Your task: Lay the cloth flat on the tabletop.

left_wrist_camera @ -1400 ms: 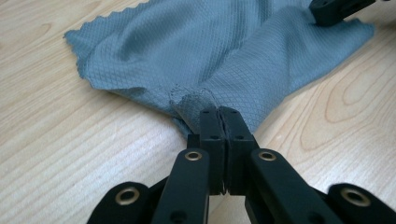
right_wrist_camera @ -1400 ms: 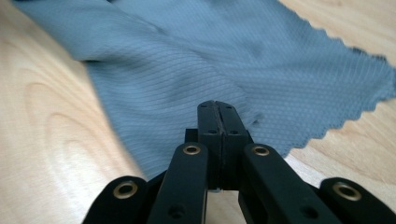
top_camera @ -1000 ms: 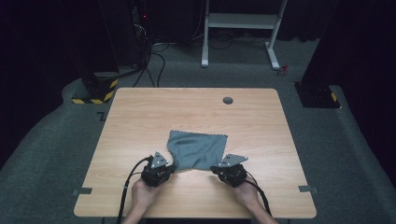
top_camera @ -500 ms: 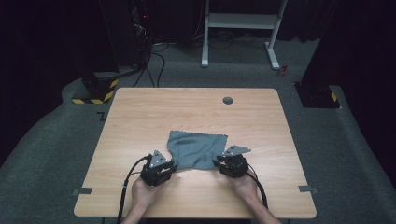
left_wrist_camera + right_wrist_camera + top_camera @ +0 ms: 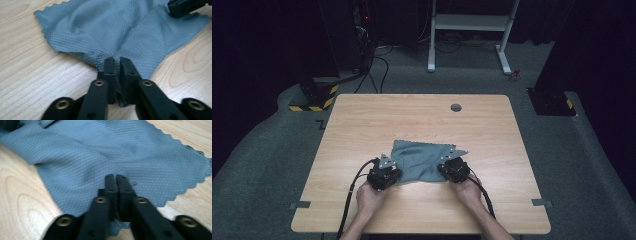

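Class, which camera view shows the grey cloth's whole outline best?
The high view: the grey cloth lies there complete on the table, between both hand-held grippers. The left gripper view shows a bunched corner in closed jaws and one zigzag edge; the right gripper view shows another part, its far side cut off.

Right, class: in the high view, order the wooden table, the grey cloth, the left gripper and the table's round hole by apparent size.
1. Wooden table
2. Grey cloth
3. Left gripper
4. Round hole
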